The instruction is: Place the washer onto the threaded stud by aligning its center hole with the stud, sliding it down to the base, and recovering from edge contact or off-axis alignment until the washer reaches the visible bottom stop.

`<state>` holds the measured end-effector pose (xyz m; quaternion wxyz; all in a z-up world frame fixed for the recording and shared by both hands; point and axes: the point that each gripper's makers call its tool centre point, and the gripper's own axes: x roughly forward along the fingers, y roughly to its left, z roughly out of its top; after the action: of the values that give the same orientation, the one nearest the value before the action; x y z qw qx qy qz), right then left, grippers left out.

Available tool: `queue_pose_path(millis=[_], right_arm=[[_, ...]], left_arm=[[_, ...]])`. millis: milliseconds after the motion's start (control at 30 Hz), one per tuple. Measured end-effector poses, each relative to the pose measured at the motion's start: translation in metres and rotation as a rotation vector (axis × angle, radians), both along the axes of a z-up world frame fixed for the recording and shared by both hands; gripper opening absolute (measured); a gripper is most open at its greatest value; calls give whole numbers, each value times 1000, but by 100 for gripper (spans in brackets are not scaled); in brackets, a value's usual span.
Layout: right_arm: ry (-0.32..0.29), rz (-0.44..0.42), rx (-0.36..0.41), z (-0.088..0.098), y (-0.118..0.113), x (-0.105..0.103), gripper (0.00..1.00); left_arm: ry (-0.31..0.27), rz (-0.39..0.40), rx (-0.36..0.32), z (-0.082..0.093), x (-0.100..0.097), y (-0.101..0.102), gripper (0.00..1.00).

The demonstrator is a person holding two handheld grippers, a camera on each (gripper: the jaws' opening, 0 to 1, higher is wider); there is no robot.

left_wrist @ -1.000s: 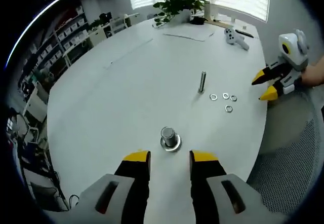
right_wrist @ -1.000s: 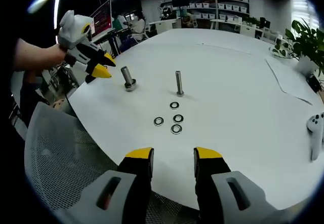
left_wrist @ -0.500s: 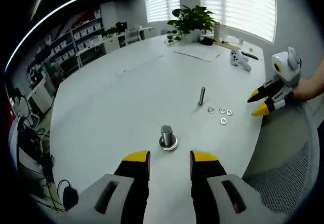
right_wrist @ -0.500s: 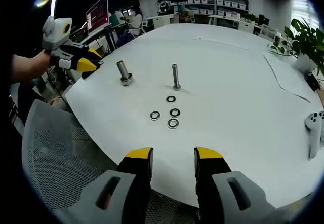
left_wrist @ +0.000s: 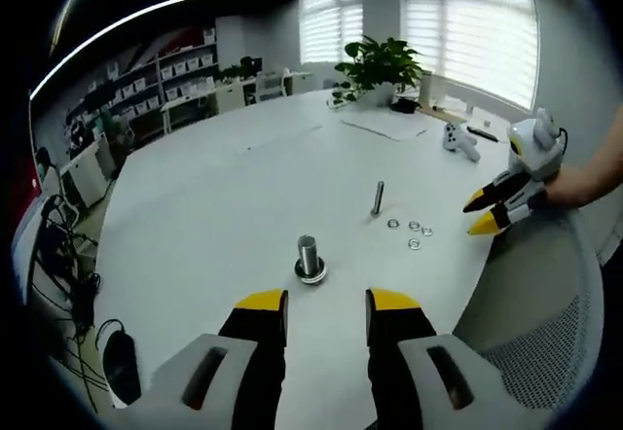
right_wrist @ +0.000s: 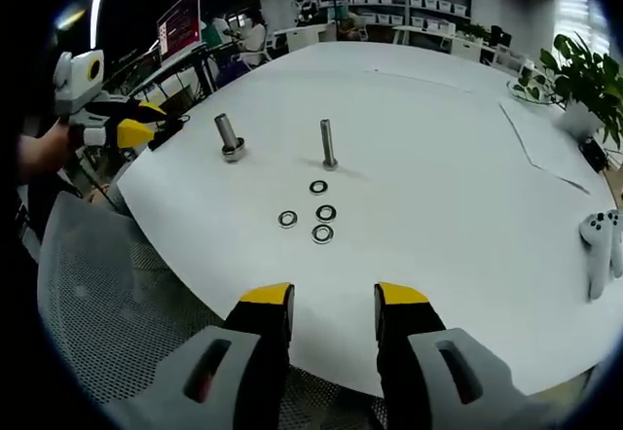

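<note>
washers point(left_wrist: 407, 232) lie in a loose group of four flat on the white counter point(left_wrist: 214, 197) in my left gripper view, just right of the thin threaded stud point(left_wrist: 377, 198), which stands upright with nothing on it. nearer to me a second, thicker stud point(left_wrist: 309, 257) stands on its wide base, just ahead of my left claw point(left_wrist: 315, 302). that claw hangs over the near edge of the counter with its yellow-tipped jaws spread and nothing between them. off to the right i see the right claw point(left_wrist: 485, 211) held by a hand point(left_wrist: 584, 182) beyond the counter's edge, its jaws parted and empty, well apart from the washers. a mesh chair back point(left_wrist: 545, 352) sits below it. farther along the counter are a sheet of paper point(left_wrist: 384, 126), a white controller point(left_wrist: 458, 140) and a potted plant point(left_wrist: 378, 65).

in my right gripper view the four washers point(right_wrist: 313, 214) sit near the middle of the counter point(right_wrist: 467, 197), between me and the thin threaded stud point(right_wrist: 328, 145), close to its foot but not on it. the thicker stud point(right_wrist: 228, 137) stands to the left of that, near the counter's edge. my right claw point(right_wrist: 333, 305) is low in the view, off the near edge of the counter, jaws spread with nothing gripped. the left claw point(right_wrist: 146, 130) shows at the far left, held by a hand point(right_wrist: 39, 148), pointing toward the thicker stud and apart from it. the mesh chair back point(right_wrist: 117, 294) lies below left, the controller point(right_wrist: 602, 245) at the right edge, the plant point(right_wrist: 584, 80) beyond it.
</note>
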<state>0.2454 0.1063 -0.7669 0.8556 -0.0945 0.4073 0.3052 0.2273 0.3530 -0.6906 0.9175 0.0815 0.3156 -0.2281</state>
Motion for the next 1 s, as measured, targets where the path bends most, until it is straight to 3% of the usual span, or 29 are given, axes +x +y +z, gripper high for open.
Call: queue_pose_path(millis=[600, 1000], right_arm=[[-1, 1, -27, -2, -3, 0, 36], [-4, -9, -32, -2, -5, 1, 36]], left_arm=[[-34, 26, -48, 0, -21, 1, 30], [-41, 31, -72, -7, -22, -3, 29]])
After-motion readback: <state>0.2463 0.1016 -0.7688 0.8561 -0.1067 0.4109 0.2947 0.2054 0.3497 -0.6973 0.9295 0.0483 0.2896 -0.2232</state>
